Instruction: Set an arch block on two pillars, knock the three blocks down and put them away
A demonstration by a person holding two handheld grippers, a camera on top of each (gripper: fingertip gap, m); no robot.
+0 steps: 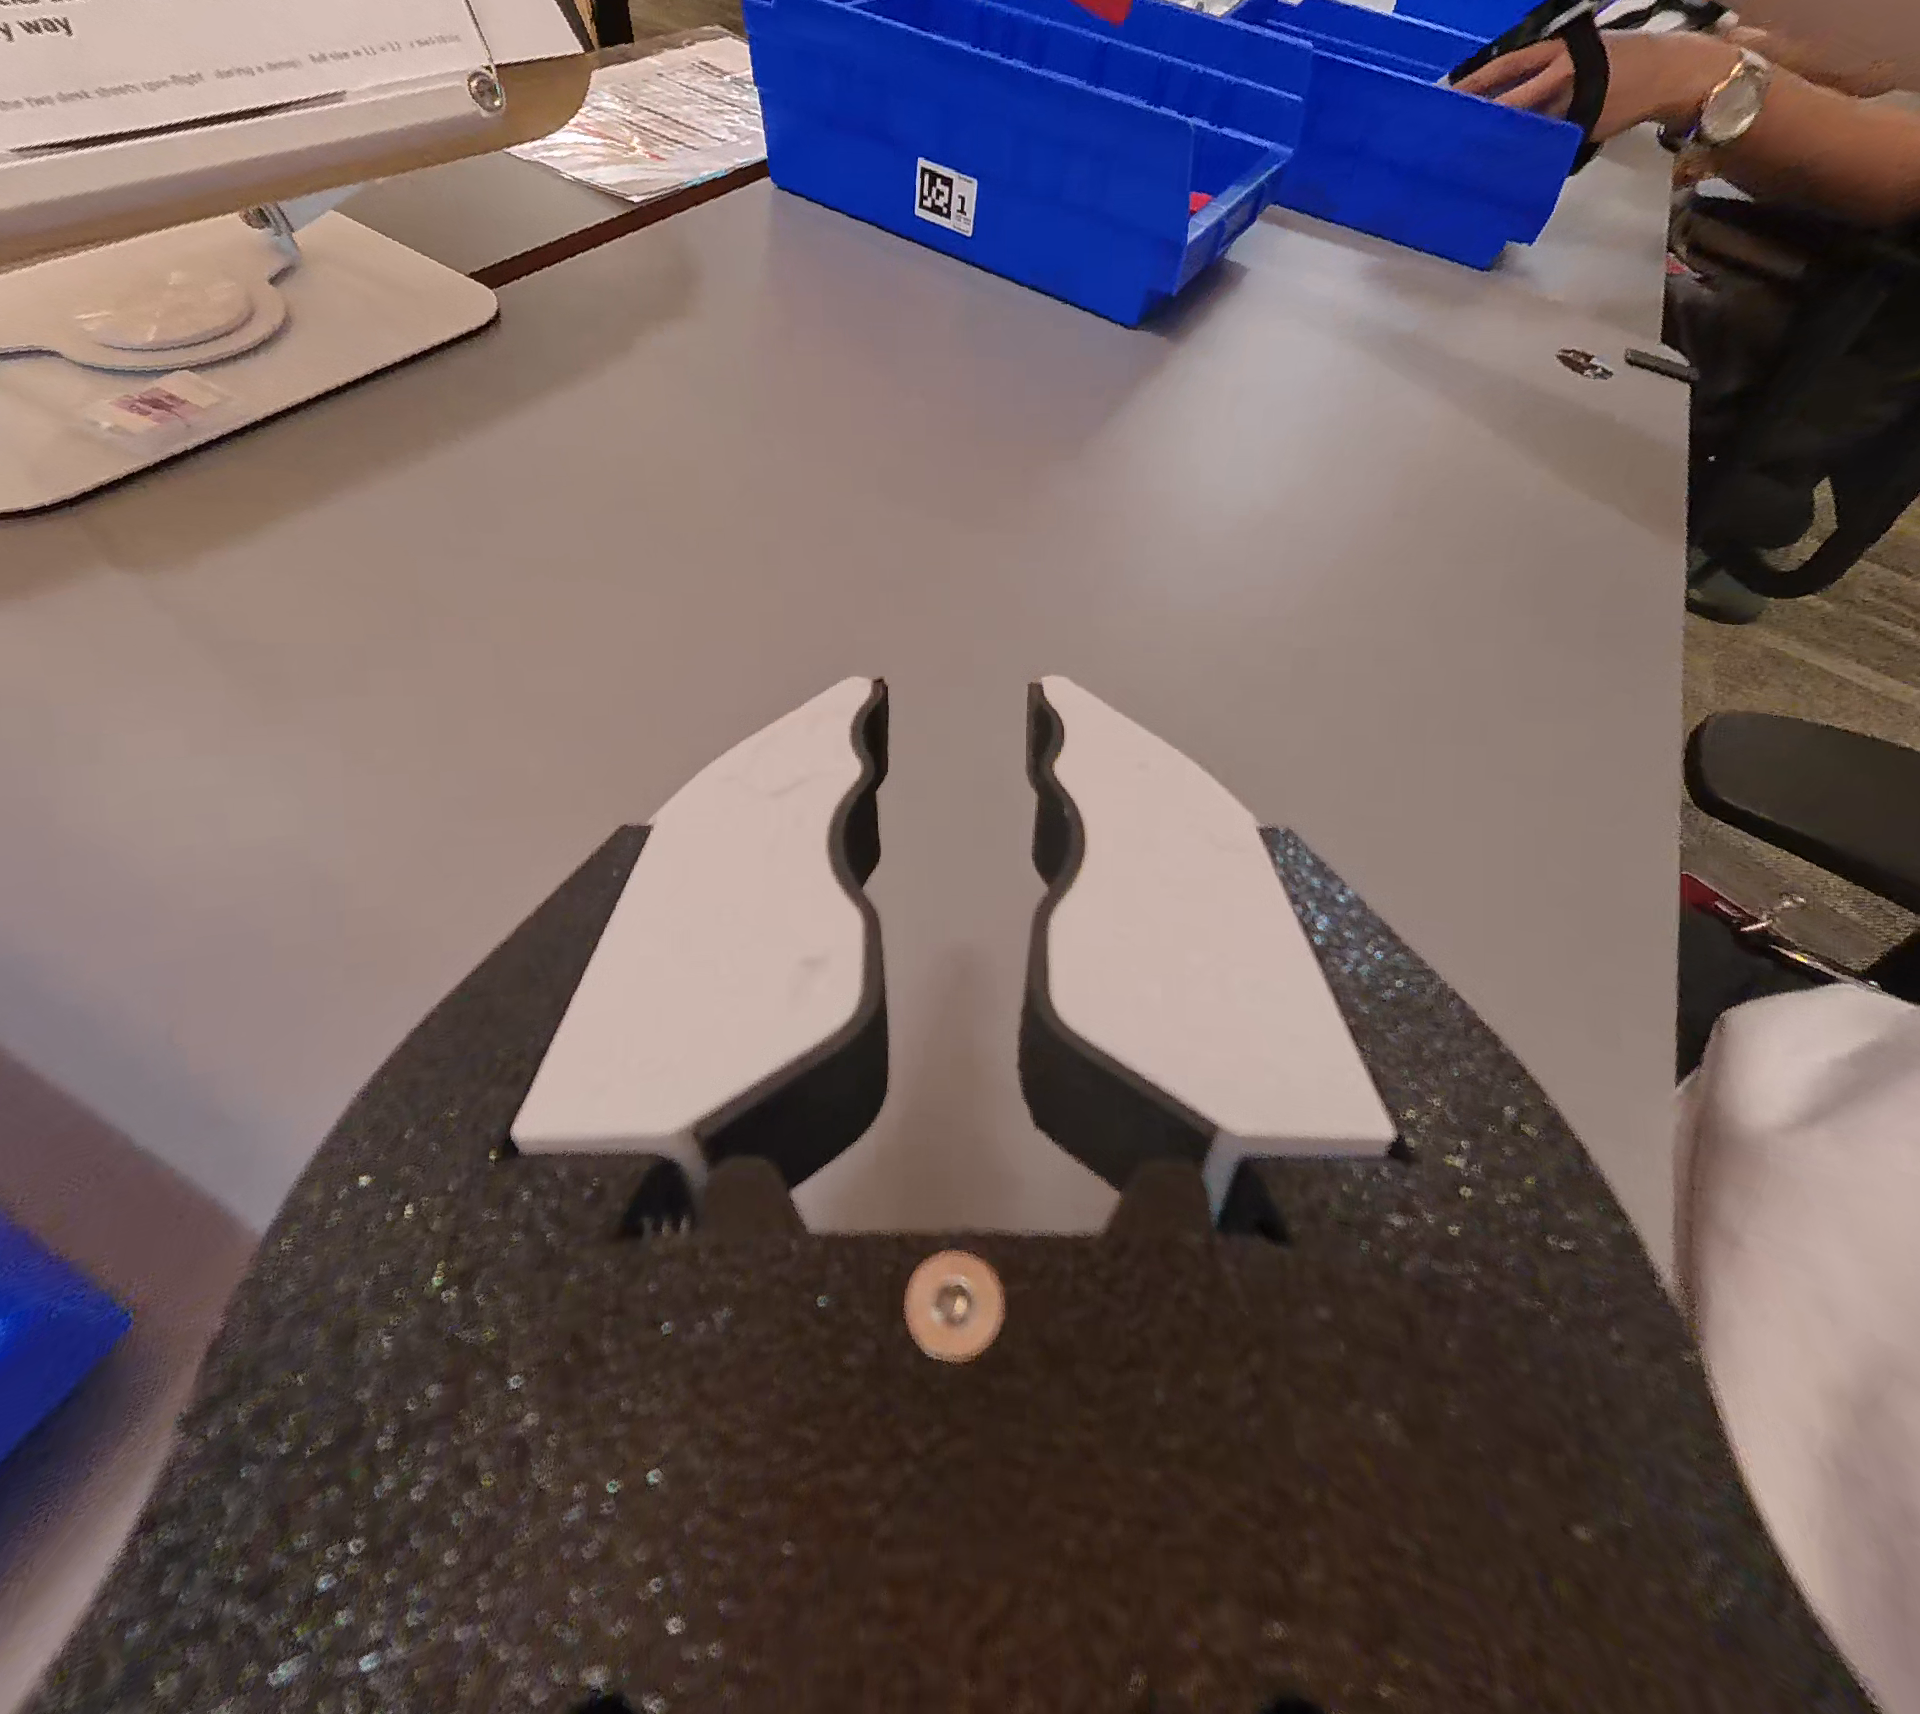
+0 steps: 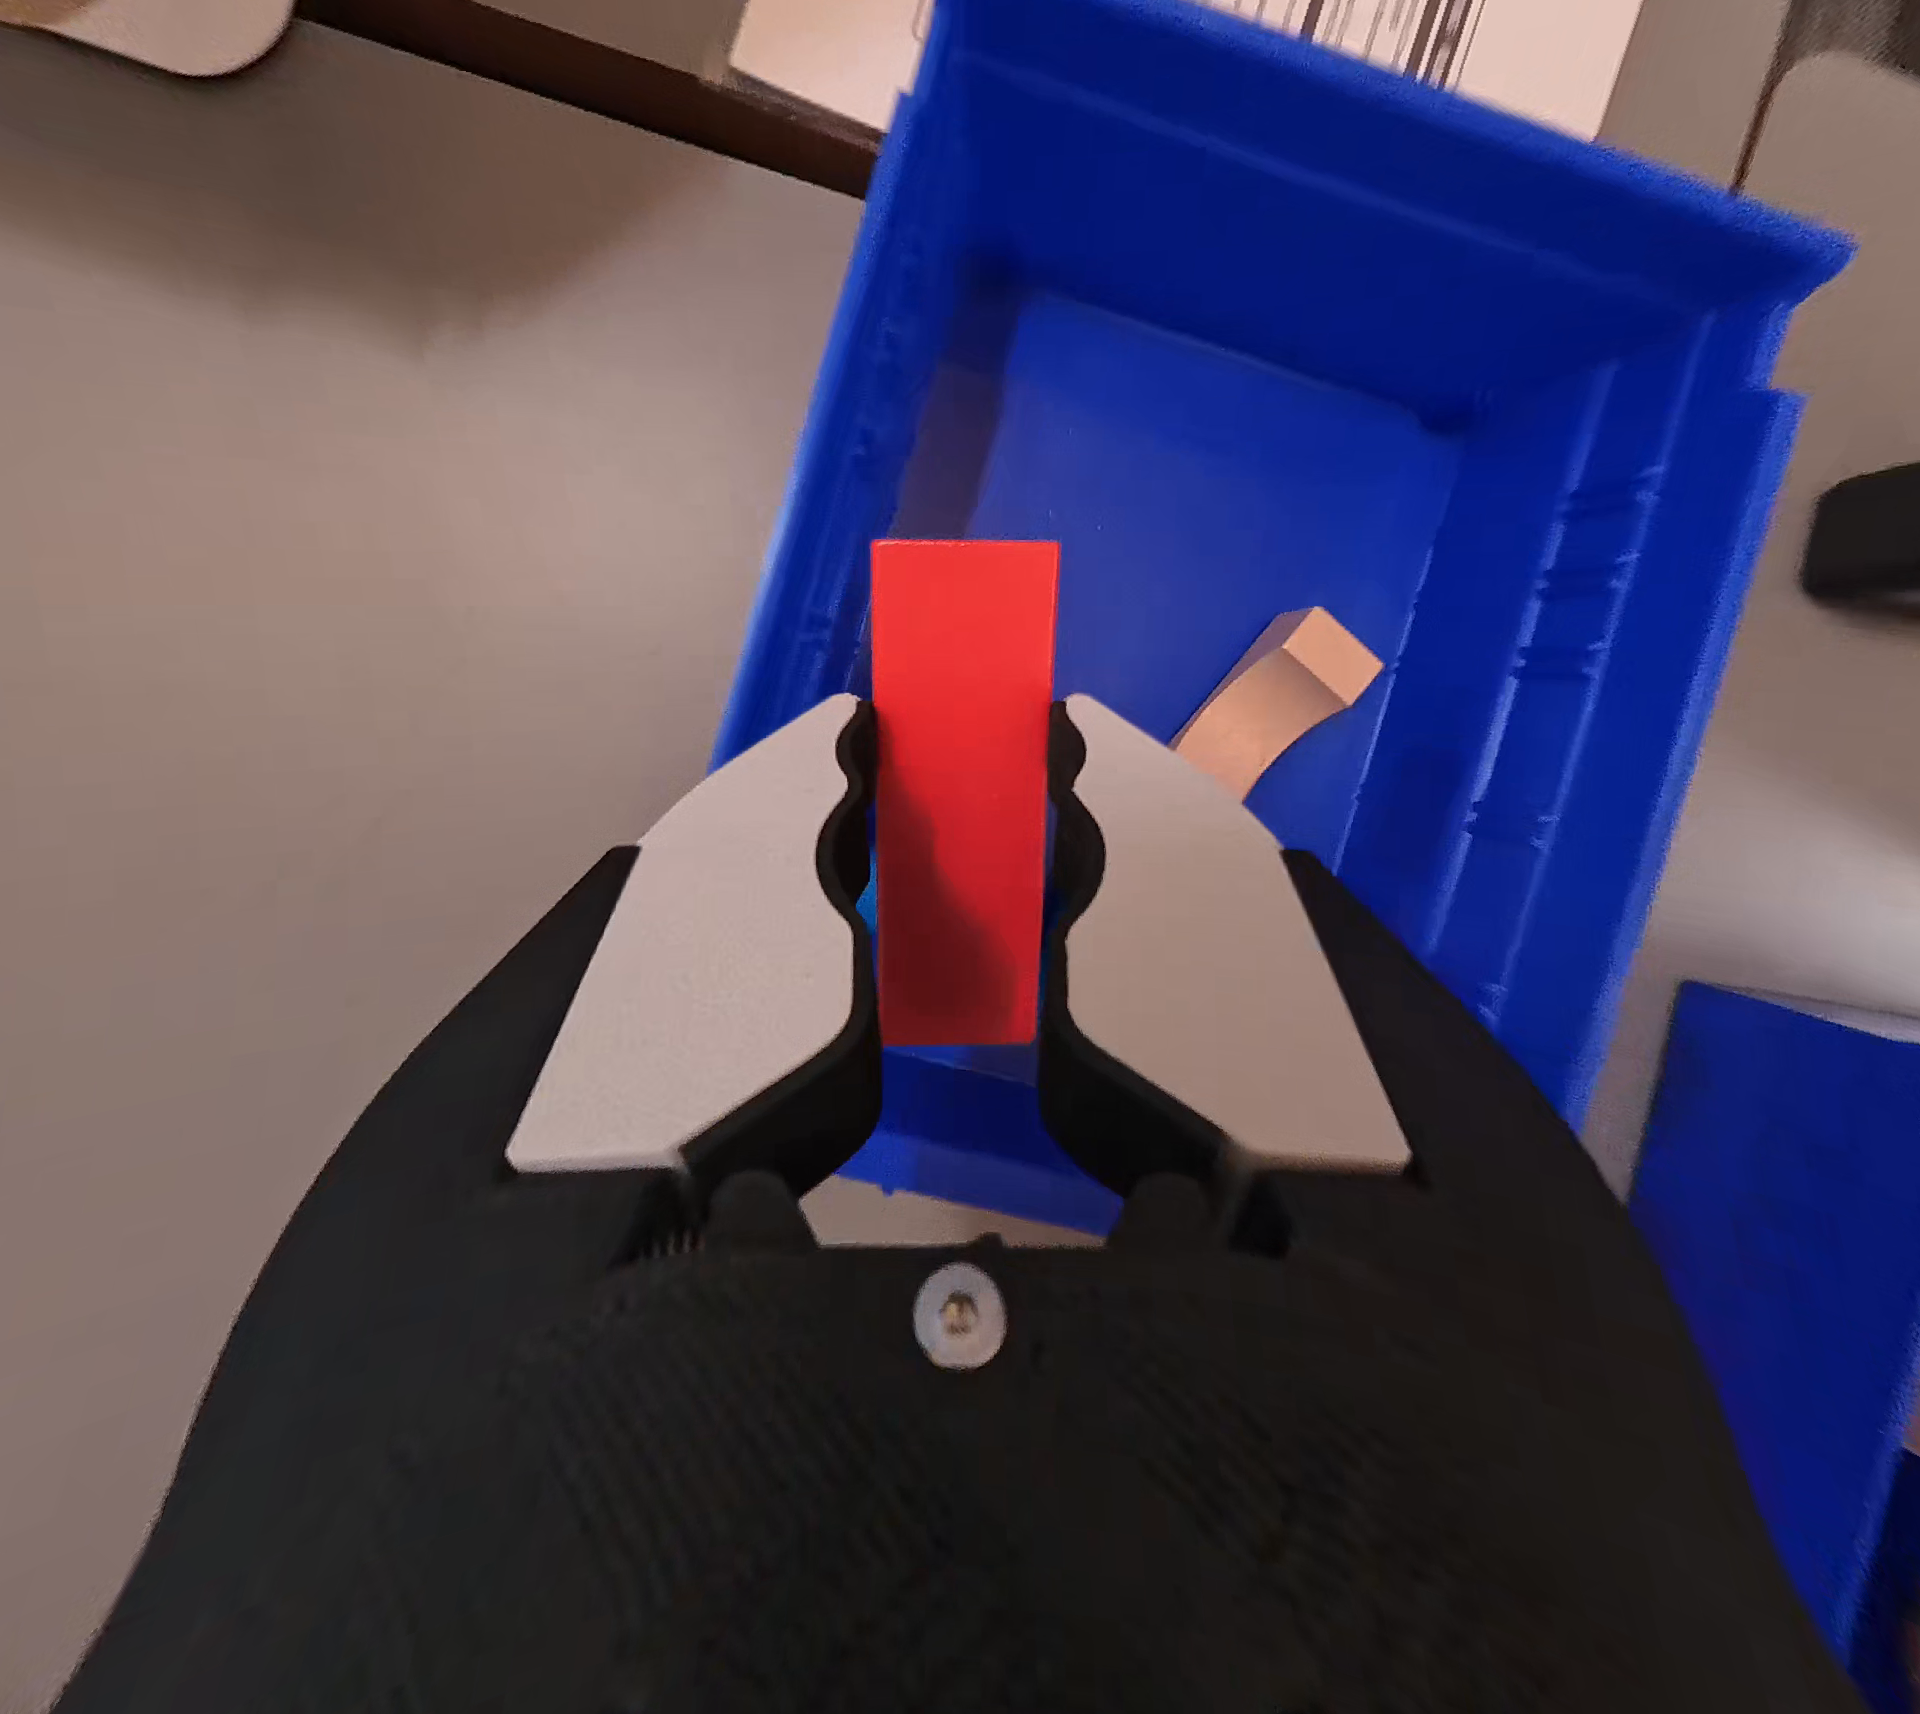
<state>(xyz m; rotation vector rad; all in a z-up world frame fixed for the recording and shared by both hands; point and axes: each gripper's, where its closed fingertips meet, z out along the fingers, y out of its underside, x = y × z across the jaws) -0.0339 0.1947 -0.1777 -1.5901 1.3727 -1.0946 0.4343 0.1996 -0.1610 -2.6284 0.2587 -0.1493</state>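
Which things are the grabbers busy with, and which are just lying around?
Busy with:
right gripper, jaws shut on the red block
blue bin under it
tan block inside that bin
left gripper, jaws open, over the bare table

Lying around:
sign stand
second blue bin
papers

1. A grey bench (image 1: 935, 521) carries everything.
2. A blue bin (image 1: 1039, 137) with a square tag stands on its far part.
3. A second blue bin (image 1: 1423, 158) sits just beside it.
4. A white stand base (image 1: 260, 334) rests at the left.
5. A printed sheet (image 1: 655, 116) lies behind the first bin.
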